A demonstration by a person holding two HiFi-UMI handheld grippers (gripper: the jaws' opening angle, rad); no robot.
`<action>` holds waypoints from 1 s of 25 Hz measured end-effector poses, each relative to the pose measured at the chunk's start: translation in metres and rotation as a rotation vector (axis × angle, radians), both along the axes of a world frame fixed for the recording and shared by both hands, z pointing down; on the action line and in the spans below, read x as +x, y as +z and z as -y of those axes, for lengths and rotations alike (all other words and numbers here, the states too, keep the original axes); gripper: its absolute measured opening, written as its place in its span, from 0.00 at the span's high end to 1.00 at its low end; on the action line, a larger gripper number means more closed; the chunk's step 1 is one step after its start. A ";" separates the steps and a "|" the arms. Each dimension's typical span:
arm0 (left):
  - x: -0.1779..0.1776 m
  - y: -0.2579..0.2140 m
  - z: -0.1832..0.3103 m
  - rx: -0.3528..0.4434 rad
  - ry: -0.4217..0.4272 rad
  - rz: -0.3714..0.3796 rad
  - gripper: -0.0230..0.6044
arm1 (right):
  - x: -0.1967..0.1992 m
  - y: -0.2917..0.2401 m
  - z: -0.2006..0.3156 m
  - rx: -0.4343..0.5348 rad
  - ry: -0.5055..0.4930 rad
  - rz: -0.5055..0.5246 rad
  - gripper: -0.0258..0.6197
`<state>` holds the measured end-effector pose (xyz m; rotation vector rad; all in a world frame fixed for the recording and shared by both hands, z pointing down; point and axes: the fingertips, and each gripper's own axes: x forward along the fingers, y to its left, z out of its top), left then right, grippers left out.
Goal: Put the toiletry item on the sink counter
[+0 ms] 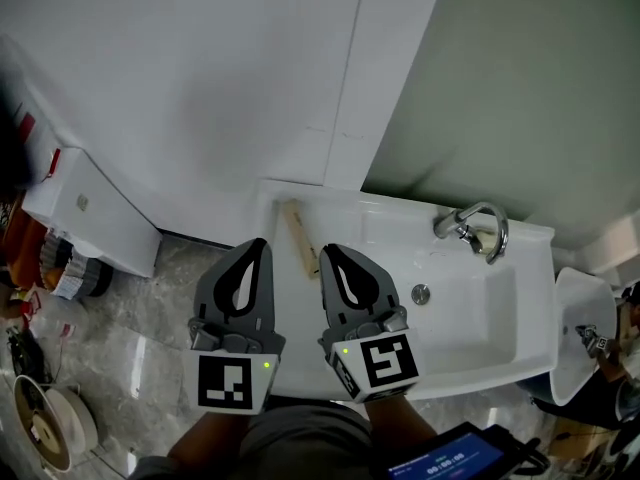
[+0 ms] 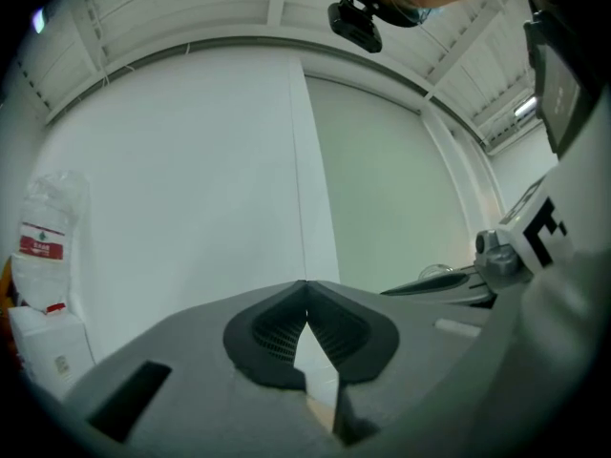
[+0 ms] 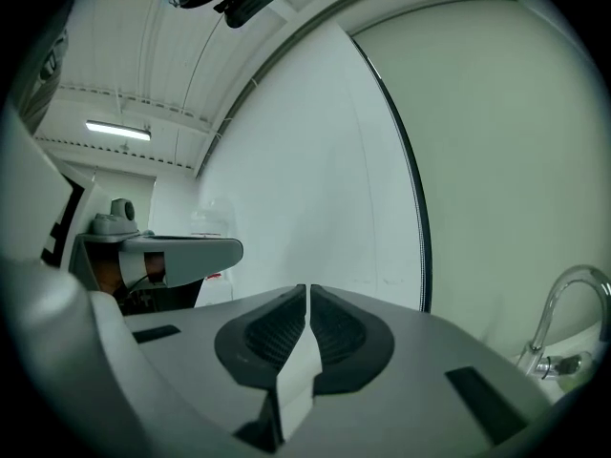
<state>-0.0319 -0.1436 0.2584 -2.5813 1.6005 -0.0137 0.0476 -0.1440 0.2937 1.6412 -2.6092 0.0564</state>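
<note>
A slim light wooden toiletry item lies on the left part of the white sink counter, left of the basin. It rests free, with nothing holding it. My left gripper hovers just left of it, over the counter's left edge, jaws shut and empty. Just right of the item my right gripper sits over the basin's left rim, also shut on nothing. Both gripper views look up at the wall, with the left gripper and the right gripper closed tip to tip.
A chrome faucet stands at the back of the basin, with the drain below it. A white box-shaped unit stands on the floor to the left. A plastic bottle with a red label stands left. A white fixture is at right.
</note>
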 end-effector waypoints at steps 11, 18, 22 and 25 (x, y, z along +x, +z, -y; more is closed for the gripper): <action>0.008 -0.019 -0.017 0.043 0.015 0.016 0.94 | 0.004 -0.029 -0.017 0.074 0.007 -0.007 0.94; 0.008 -0.020 -0.017 0.041 0.018 0.018 0.94 | 0.003 -0.031 -0.018 0.081 0.001 -0.008 0.94; 0.008 -0.019 -0.015 0.043 0.019 0.023 0.94 | 0.002 -0.030 -0.016 0.080 0.002 -0.009 0.94; 0.007 -0.022 -0.015 0.049 0.021 0.032 0.94 | 0.000 -0.032 -0.016 0.081 -0.002 -0.011 0.94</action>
